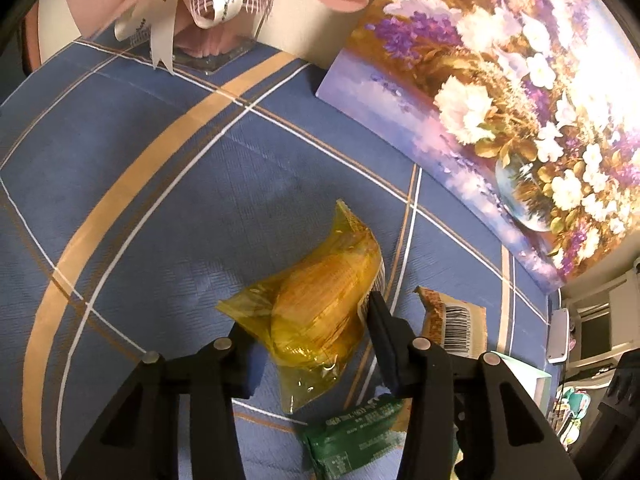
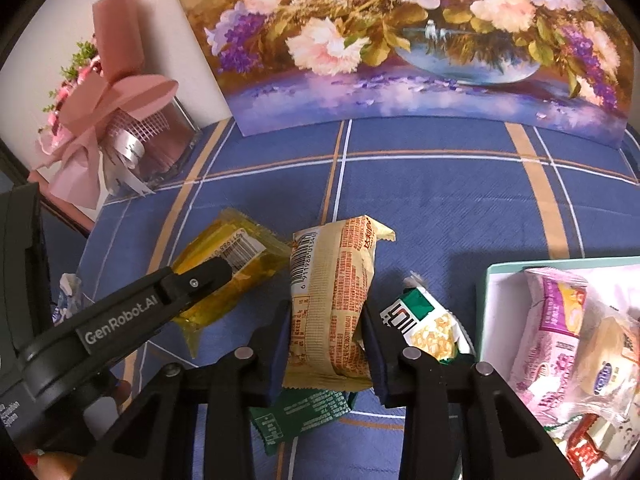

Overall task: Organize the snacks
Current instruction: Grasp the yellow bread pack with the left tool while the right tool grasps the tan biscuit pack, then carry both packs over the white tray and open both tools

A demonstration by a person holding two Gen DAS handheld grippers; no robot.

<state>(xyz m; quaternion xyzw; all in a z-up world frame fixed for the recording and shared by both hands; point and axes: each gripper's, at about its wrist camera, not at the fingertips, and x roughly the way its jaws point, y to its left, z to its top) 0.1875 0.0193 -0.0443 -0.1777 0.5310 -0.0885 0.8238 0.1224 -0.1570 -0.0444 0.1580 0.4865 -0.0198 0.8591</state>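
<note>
A clear yellow snack packet [image 1: 320, 304] sits between the fingers of my left gripper [image 1: 306, 314], which is shut on it just over the blue checked cloth. In the right wrist view, one black left finger [image 2: 200, 280] presses on that yellow packet [image 2: 228, 264]. My right gripper [image 2: 326, 312] is shut on a beige packet with orange print [image 2: 332, 292], gripping its lower half. A dark green packet [image 2: 304, 412] lies under it, and a green-and-white corn packet [image 2: 424, 320] lies to its right. The beige packet [image 1: 452, 320] also shows right of the left gripper.
A box with a teal rim [image 2: 486, 300] at the right holds several wrapped snacks, among them a pink one [image 2: 552, 332]. A flower painting [image 2: 400, 40] leans against the wall at the back. A pink bouquet in a clear case [image 2: 120, 128] stands at the back left.
</note>
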